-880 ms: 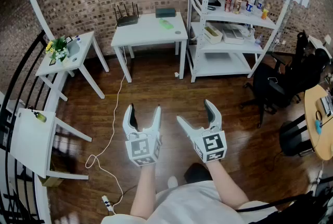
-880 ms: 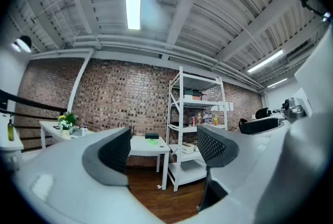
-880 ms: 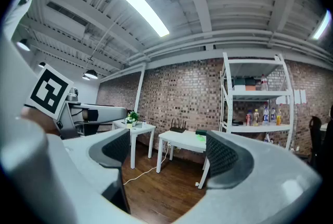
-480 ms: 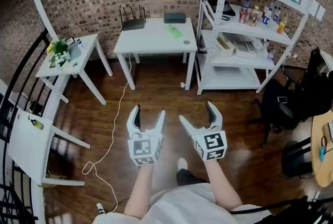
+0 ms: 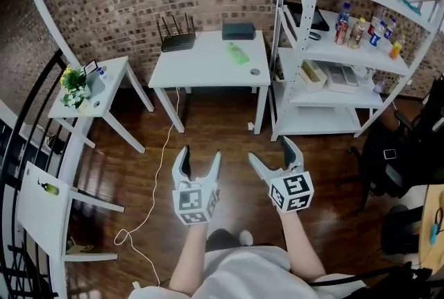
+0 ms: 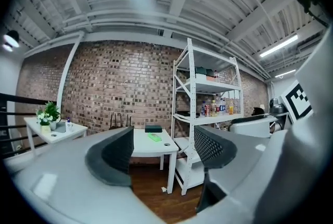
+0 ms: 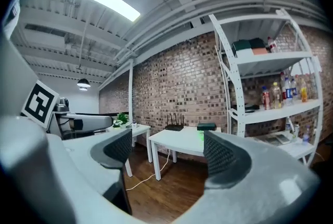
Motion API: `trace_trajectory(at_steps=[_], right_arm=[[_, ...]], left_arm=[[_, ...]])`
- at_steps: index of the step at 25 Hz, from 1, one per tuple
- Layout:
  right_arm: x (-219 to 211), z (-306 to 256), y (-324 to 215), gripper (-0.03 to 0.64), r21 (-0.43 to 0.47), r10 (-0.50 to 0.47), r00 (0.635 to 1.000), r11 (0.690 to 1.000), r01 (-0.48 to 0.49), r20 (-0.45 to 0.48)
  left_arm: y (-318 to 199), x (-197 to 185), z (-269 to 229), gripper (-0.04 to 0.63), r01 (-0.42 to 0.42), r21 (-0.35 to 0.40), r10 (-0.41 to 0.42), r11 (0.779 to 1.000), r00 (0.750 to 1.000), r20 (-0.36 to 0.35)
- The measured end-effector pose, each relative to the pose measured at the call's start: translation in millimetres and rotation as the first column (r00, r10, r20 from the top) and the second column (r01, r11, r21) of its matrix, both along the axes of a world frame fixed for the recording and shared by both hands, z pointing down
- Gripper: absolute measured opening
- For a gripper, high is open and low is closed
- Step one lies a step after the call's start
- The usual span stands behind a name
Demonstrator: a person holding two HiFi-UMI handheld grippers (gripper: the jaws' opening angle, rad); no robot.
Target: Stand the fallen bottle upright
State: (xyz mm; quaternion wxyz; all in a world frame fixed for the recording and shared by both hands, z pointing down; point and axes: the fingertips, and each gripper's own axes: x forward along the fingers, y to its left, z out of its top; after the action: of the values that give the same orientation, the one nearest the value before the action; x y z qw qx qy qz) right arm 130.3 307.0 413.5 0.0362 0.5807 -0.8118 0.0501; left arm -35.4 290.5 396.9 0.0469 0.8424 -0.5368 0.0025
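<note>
From above, the person's forearms reach out over a dark, glossy plank floor, each hand carrying a white plastic claw with a marker-printed cube at its base. The left gripper (image 5: 200, 157) has its two curved fingers spread in a V with only floor between them. The right gripper (image 5: 271, 152) is spread wider and is just as empty. Well ahead of both, against a rough brick wall, stands a plain white table (image 5: 201, 69) with a smooth flat top. The fallen bottle (image 5: 237, 53), small and translucent green, lies on its side near the table's far right edge. A black router (image 5: 177, 41) with upright aerials and a flat dark box (image 5: 238, 30) sit behind it at the wall. A white cable (image 5: 164, 159) trails across the boards. To the right rises a white perforated-metal shelf unit (image 5: 333, 55) bearing small coloured bottles; to the left a small white side table (image 5: 97, 86) holds a leafy plant. In the left gripper view, the jaws stand apart around empty air, with one dark pad smooth and the other pad (image 6: 209, 146) dimpled like mesh. The green bottle (image 6: 154, 137) shows far off in the gap, lying on the tabletop. In the right gripper view, the jaws again gape with nothing between them. The table stands beyond them, with the bottle (image 7: 201, 135) a green sliver beside the right-hand jaw.
</note>
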Motion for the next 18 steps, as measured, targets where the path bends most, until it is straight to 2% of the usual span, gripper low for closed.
trace_trajectory(at_steps=[2,9,15,18], right_arm=[[-2,7,-21,0.414,-0.010,-0.021,1.000,1.000,0.021,0.005],[-3,28,-124,0.410,-0.033,-0.021,0.999,0.999,0.019,-0.048],[-16,10,-249,0.408,-0.016,-0.031,0.995,0.999,0.029,-0.093],[-23,-1,-310,0.408,-0.002,-0.007,0.994,1.000,0.007,-0.106]], left_arm=[[-22,0,6,0.371,0.004,-0.017,-0.004,1.000,1.000,0.006],[-129,0,23,0.371,0.002,0.003,-0.002,1.000,1.000,-0.003],[-266,-12,18,0.371,0.001,0.016,0.000,1.000,1.000,-0.014],[-324,-11,0,0.371,-0.045,0.027,0.046,0.999,0.999,-0.024]])
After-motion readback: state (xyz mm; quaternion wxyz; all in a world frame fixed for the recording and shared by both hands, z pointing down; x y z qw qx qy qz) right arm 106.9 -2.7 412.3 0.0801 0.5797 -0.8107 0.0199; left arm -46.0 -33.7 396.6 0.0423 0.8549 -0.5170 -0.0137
